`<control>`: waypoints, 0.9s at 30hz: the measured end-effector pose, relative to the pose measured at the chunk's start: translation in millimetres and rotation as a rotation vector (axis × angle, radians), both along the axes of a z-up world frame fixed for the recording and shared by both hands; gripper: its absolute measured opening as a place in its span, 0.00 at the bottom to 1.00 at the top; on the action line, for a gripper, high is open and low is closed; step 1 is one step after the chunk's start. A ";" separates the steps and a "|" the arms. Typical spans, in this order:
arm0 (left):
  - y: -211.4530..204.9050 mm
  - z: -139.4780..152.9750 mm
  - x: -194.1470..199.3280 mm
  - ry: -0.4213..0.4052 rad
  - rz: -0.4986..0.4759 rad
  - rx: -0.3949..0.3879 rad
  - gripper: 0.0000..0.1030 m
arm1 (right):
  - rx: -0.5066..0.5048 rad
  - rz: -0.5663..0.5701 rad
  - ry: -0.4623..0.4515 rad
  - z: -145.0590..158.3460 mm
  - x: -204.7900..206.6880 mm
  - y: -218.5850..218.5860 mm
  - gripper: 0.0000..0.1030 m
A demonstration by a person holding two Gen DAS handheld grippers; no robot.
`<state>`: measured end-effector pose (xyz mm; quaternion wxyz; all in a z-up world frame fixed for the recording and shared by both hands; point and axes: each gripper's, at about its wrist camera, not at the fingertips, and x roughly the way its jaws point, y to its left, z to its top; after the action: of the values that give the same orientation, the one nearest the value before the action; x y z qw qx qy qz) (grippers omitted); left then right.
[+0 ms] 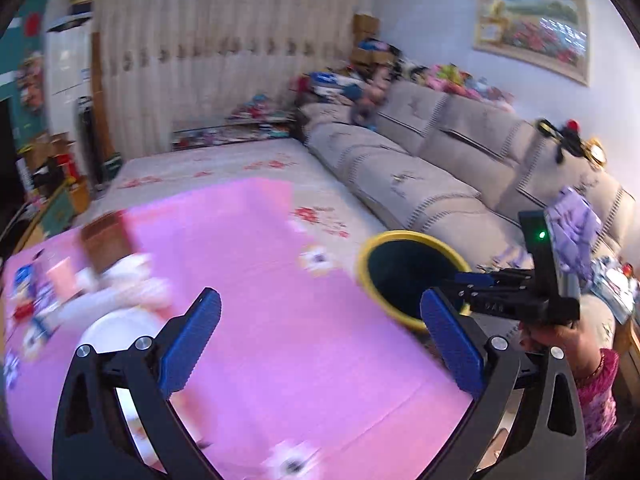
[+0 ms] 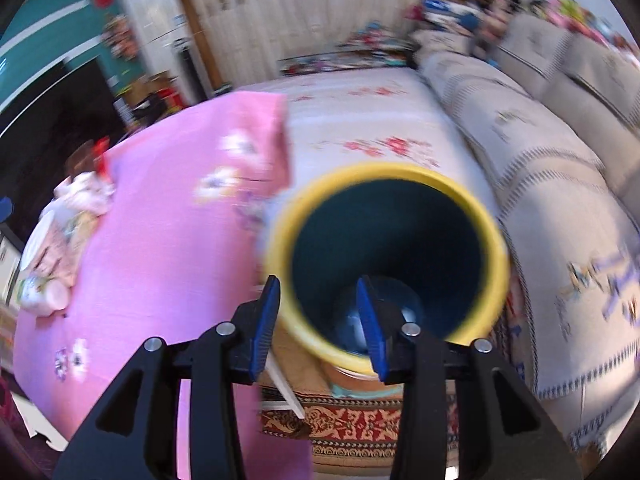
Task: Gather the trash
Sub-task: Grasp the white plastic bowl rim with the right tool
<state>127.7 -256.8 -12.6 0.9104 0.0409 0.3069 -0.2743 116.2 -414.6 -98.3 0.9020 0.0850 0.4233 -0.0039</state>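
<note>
Long grey sofa (image 1: 420,184) behind and to the right of the yellow-rimmed bin (image 2: 400,170), its far end buried under a heap of toys and clothes too smeared to tell apart. Pale curtain (image 1: 224,52) far beyond the bin, a framed landscape painting (image 1: 532,28) high above it to the right. White flowered cover (image 1: 224,164) beyond the bin to the left; bed or seat underneath, cannot tell.

Surface under a pink flowered cloth (image 1: 280,320) left of the bin, its near edge cut off by the frame. Patterned red rug (image 2: 352,420) below the bin. Bin itself dark inside, something bluish and shiny at the bottom, not clear enough to name.

Trash (image 1: 100,280) well left of the bin, at the far-left side of the surface: crumpled pale wrappers, a brown box, blue-and-white packets, and a white plate, all heavily blurred.

Left gripper (image 1: 320,344) over the pink cloth just left of the bin, jaws spread wide, nothing between them and touching nothing. Right gripper (image 2: 320,328) at the bin's near rim, jaws partly apart and astride the rim, one blue pad outside the wall and one inside; no sign of either pressing on it, nothing carried. Hand (image 1: 560,336) on the right gripper's handle, pink patterned sleeve below, partly hidden.
</note>
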 end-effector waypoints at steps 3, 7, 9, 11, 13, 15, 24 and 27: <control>64.5 0.5 -16.6 -0.015 0.107 -0.021 0.96 | -0.020 0.106 -0.013 12.0 21.2 50.7 0.37; 138.8 -4.2 -28.4 -0.048 0.242 0.008 0.96 | -0.022 0.249 -0.039 32.1 46.2 117.9 0.37; 163.0 -5.1 -34.0 -0.073 0.297 0.033 0.96 | -0.011 0.313 -0.060 43.4 57.7 149.9 0.37; 182.9 -7.9 -38.3 -0.077 0.322 0.033 0.96 | -0.003 0.370 -0.073 53.1 67.8 180.4 0.37; 195.7 -11.2 -41.8 -0.067 0.332 0.012 0.95 | 0.005 0.424 -0.076 58.9 77.9 207.8 0.37; 205.0 -14.0 -44.2 -0.062 0.337 -0.001 0.95 | 0.006 0.453 -0.067 58.9 86.6 229.4 0.37; 199.7 -18.0 -47.0 -0.053 0.336 -0.019 0.96 | 0.000 0.482 0.012 32.4 102.6 282.2 0.32; 200.9 -21.1 -44.5 -0.043 0.333 -0.026 0.95 | -0.005 0.470 0.034 24.5 106.6 286.2 0.22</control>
<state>83.2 -55.9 -33.7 0.9501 -0.0162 0.2864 -0.1228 222.8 -128.4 -73.7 0.8711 -0.0181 0.4465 0.2038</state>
